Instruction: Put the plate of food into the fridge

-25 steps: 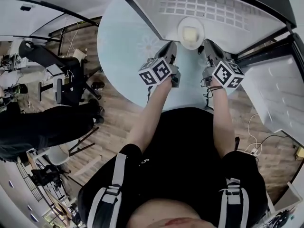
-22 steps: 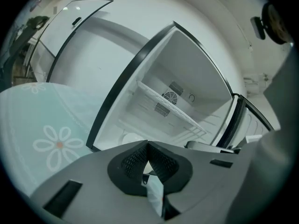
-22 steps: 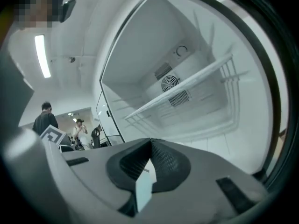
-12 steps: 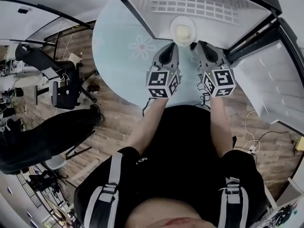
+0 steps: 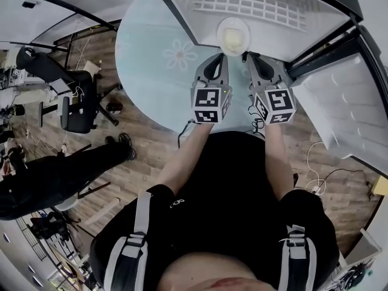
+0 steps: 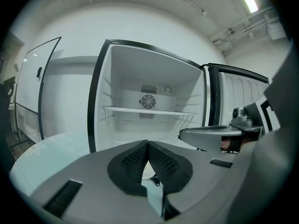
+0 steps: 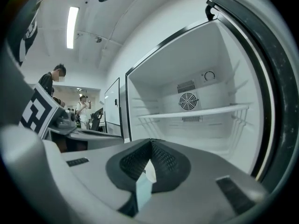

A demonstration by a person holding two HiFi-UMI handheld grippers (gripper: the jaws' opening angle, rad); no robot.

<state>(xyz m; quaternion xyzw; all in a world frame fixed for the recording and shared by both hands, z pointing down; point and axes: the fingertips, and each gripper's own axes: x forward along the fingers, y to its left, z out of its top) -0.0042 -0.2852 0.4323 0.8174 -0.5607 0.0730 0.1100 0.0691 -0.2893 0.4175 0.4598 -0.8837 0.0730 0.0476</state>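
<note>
**Fingers [image 6: 132, 163] shut and empty, plate resting at the fridge mouth**

Both pairs of black ribbed pads meet at their tips. The left gripper [image 6: 148, 144] and the right gripper [image 7: 151, 143] clamp nothing that either gripper view shows. Both point into the white open fridge [image 6: 126, 78], hanging just outside its mouth above the pale blue round table with a flower print [image 5: 157, 53].

The round white glazed plate [image 5: 222, 34] lies on the fridge floor, just inside the mouth and in front of the white wire shelf [image 5: 248, 5]. It sits a little ahead of the two gripper tips, on the line between them. A pale yellow block of food [image 5: 234, 39] sits at its centre.

I judge the plate stiff, brittle and fairly light, with a smooth rim that ribbed pads could slip on. The food looks loose and would probably slide if the plate tipped. The best hold would be on the rim at two opposite sides, one gripper on each, keeping the plate level, or a flat push on the near rim to send it deeper into the fridge.

A second ago the gripper tips flanked the plate, close against its rim. Now both stand back from the fridge mouth, their marker cubes drawn nearer each other, and the plate stands free.
</note>
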